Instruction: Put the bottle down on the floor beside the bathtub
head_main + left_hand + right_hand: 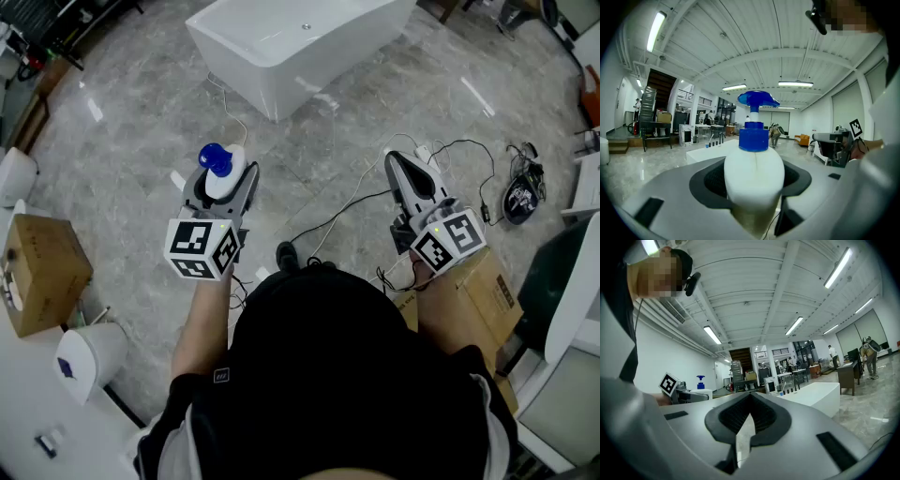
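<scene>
Bottle (753, 180) first: one white pump bottle with a blue head, clamped between the jaws of the left gripper (225, 187), which press on its sides. It is held in the air above the floor (141, 131), on the near side of the bathtub (291, 47) and well apart from it. Its long axis stands upright, pump on top; its base is hidden behind the jaws, so I can't say how deep it sits. The right gripper (401, 169) is level with it, also short of the bathtub, its jaws together on nothing. That makes two grippers and one bottle. Cables (347, 211) trail over the floor between the grippers and the bathtub. Two cardboard boxes sit further back from the bathtub, one to the left (42, 272) and one to the right (483, 295), partly covered by the person's arm. There is one bathtub, and its far end is cut off by the top edge of the head view.
</scene>
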Available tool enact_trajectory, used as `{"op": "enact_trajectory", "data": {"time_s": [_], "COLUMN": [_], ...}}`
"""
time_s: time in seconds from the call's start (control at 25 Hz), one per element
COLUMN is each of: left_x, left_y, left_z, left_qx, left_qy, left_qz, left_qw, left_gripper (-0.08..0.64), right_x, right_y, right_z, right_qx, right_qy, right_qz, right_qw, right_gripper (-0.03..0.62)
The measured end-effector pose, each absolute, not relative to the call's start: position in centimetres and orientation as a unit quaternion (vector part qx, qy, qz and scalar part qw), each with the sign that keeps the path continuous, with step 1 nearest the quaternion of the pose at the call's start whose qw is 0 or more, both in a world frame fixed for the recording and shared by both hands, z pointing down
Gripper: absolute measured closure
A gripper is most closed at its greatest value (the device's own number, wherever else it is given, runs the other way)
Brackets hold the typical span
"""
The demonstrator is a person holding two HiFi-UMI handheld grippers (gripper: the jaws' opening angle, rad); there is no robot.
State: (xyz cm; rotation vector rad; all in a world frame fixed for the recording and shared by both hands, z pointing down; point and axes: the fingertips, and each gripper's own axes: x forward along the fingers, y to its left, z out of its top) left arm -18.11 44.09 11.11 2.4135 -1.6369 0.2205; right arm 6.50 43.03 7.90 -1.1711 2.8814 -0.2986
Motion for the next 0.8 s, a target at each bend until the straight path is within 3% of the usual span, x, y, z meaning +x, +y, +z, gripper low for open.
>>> {"op": "enact_trajectory", "data": {"time_s": [0.8], "left_x": [-24.6], "left_y": [39.6], "left_z": [13.2], "left_qx": [0.826], "left_qy": [-0.543], "left_qz": [0.075], "left_qw": [0.127], "left_gripper": [0.290], "right_x": [-0.5], "right_y": [38.3], "right_z": [8.3], "right_qx": [-0.369], "right_qy": [0.924], "right_qz": [-0.103], "right_qw": [0.011], "right_gripper": [0.565]}}
